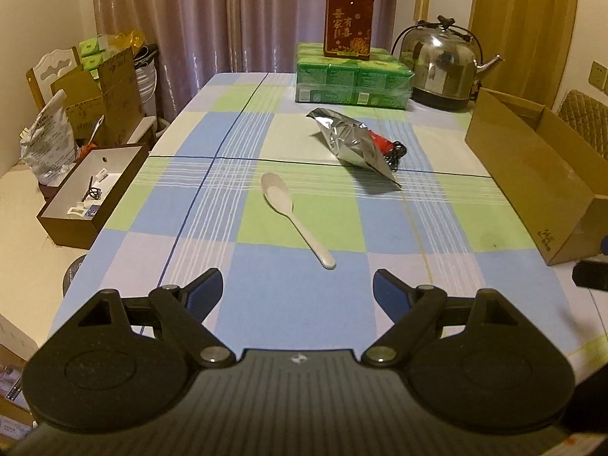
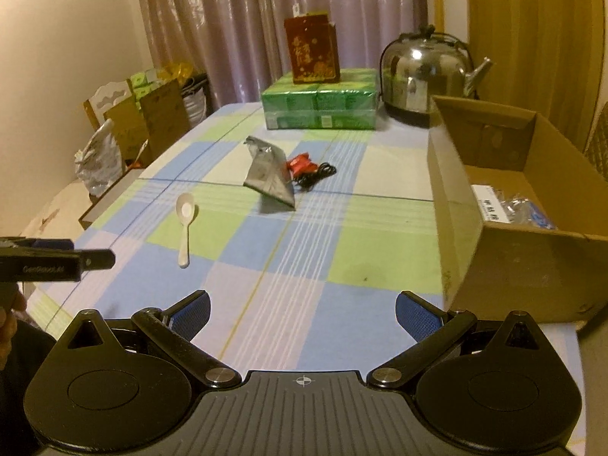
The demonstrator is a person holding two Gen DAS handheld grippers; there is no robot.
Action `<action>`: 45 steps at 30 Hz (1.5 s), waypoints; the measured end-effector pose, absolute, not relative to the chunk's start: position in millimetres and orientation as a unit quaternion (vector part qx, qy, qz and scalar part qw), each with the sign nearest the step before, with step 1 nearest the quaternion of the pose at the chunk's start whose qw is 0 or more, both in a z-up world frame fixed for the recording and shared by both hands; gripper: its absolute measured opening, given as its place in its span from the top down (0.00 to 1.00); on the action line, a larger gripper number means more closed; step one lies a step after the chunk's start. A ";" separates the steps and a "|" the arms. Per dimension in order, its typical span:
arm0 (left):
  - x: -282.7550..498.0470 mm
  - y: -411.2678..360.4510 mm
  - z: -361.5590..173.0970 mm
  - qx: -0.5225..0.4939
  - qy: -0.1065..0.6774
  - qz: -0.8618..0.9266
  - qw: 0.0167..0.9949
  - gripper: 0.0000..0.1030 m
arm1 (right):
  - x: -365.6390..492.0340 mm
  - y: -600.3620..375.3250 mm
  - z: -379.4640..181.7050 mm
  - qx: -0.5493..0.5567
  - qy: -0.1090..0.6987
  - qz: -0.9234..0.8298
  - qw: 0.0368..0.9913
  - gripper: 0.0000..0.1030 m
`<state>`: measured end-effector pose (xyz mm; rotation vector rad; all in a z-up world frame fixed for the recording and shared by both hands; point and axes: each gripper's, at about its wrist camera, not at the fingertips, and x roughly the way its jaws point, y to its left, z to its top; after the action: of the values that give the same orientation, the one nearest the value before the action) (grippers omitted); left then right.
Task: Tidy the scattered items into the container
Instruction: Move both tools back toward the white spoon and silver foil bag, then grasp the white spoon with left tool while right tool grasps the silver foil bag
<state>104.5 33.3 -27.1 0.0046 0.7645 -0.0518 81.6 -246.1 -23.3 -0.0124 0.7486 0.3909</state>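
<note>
Both the left tongs [image 1: 297, 290] and right tongs [image 2: 303, 311] hover wide and empty; the spoon [image 1: 292, 214] lies just ahead of the left pair, likely the next pickup, bound for the cardboard box [image 2: 490, 250] beside the right.

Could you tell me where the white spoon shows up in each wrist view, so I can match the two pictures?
Left wrist: the white spoon lies just ahead of centre, bowl away, beyond the open left gripper.
Right wrist: the white spoon sits left of centre, ahead-left of the open right gripper.
Shared landmark: the silver foil pouch, beyond the spoon to its right.
</note>
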 end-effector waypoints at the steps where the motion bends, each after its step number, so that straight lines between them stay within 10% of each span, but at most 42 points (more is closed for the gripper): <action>1: 108.5 33.4 -29.0 0.002 0.374 -0.024 0.927 0.19 | 84.8 -244.3 -25.5 -0.007 0.365 0.191 0.911 0.02; 23: 241.8 32.9 -85.8 -0.003 0.399 0.004 0.917 0.20 | 212.1 -191.2 -75.3 -0.045 0.375 0.238 0.895 0.02; 45: 296.8 27.7 -123.3 -0.006 0.387 0.088 0.918 0.63 | 271.0 -168.3 -105.5 -0.065 0.371 0.236 0.896 0.02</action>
<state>296.8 27.7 -123.3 -0.0114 0.7964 0.1811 271.0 -168.3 -105.5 -0.1339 0.7679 0.4897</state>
